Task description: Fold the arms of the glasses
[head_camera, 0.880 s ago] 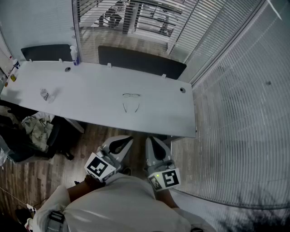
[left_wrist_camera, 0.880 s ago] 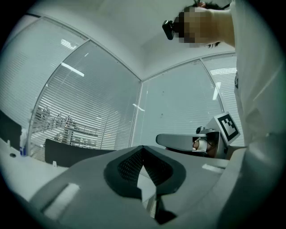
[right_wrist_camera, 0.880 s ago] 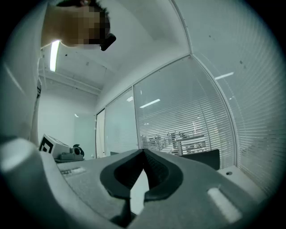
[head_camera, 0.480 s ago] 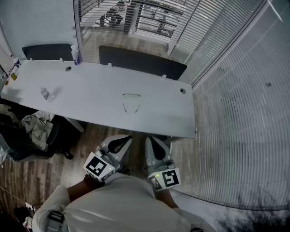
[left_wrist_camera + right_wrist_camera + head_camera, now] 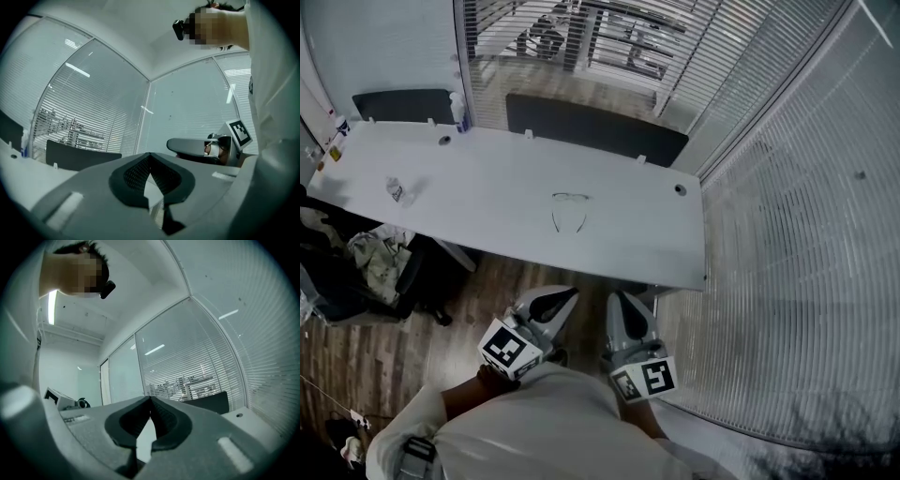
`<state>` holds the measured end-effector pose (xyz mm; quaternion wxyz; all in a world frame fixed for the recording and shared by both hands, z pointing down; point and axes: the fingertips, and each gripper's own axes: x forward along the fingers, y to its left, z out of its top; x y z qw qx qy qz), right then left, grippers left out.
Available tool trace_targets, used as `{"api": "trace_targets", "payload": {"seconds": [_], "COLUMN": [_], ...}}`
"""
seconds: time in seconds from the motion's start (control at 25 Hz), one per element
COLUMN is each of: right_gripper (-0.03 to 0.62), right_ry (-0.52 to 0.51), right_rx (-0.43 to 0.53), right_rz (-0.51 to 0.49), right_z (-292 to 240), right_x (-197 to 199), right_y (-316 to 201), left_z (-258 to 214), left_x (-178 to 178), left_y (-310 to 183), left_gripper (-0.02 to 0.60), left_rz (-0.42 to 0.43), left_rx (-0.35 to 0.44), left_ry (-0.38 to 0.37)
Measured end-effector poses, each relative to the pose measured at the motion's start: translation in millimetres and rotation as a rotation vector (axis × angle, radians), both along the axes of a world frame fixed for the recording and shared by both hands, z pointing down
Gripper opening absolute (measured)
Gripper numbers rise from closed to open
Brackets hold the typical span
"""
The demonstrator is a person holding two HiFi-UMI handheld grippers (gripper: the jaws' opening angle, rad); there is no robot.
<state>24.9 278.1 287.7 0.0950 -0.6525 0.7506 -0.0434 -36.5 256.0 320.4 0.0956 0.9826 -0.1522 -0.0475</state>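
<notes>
Currently: glasses (image 5: pixel 570 212) on white tabletop (image 5: pixel 487 202), arms spread, tips pointing back toward person, front bar running side to side. Left hand-held gripper (image 5: pixel 559 296) and right hand-held gripper (image 5: pixel 620 300) both closed, empty, low by body, well short of tabletop. Glasses lie ahead, more in line with left one.

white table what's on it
On the table: glasses near the middle, arms unfolded, and a small clear item toward the left. Things at its far left edge are too small to identify.
</notes>
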Motion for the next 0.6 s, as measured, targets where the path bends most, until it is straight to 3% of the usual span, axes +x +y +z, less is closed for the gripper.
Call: {"api": "trace_targets", "payload": {"seconds": [0.36, 0.6], "right_gripper": [0.002, 0.002], "right_ry": [-0.038, -0.026], "right_rx": [-0.013, -0.022], "right_rz": [0.001, 0.003], "right_z": [23.1, 22.8], "right_x": [29.2, 41.5], "right_y": [15.3, -7.5], "left_z": [12.6, 12.5], "left_x": [36.2, 42.2], "left_y": [9.4, -17.8], "left_gripper": [0.003, 0.003], "left_rz": [0.003, -0.013], "left_rx": [-0.012, -0.01], "left_ry": [-0.024, -0.024]}}
